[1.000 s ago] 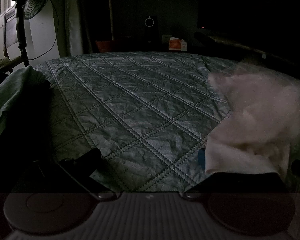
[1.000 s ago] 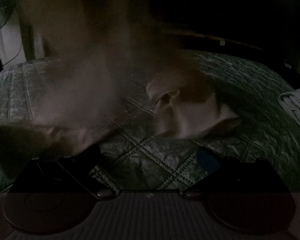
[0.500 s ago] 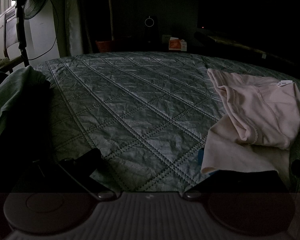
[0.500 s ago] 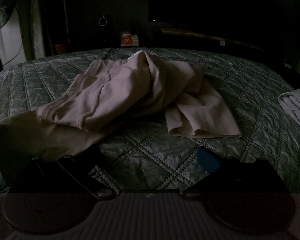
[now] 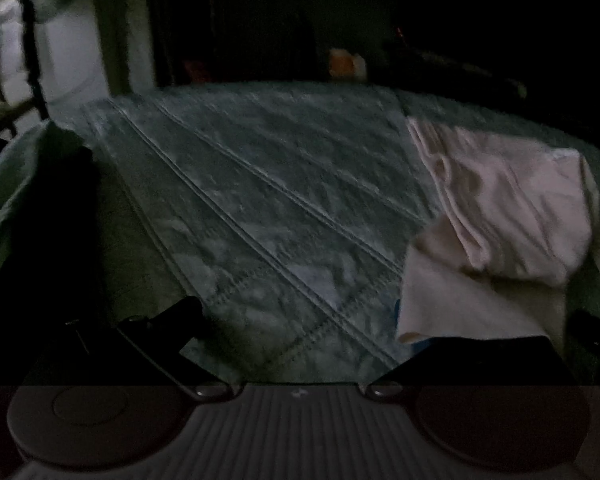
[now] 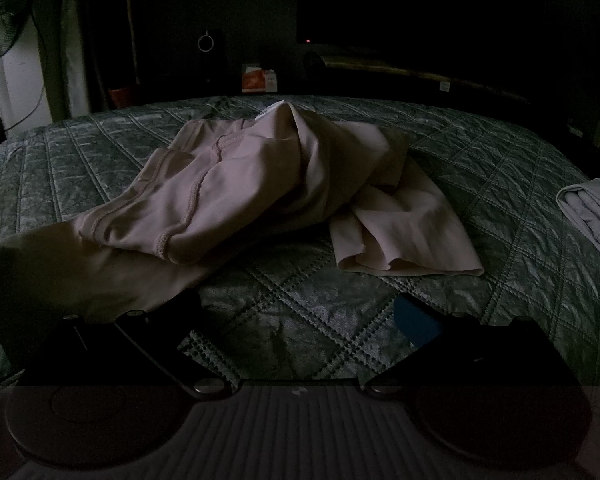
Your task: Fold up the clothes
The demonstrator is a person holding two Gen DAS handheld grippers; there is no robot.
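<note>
Left gripper point(image 5: 296, 320) fingers apart, its view blurred, right gripper point(image 6: 296, 316) apart and empty, pink garment point(image 6: 236, 192) crumpled on quilt point(image 6: 500, 184), room behind dark, folded cloth point(image 6: 596, 216) cut off

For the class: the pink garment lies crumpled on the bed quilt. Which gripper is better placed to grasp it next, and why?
Probably the left gripper: the pink garment has a corner draped over its right finger. The right gripper is open over bare quilt, with cloth only beside its left finger.
</note>
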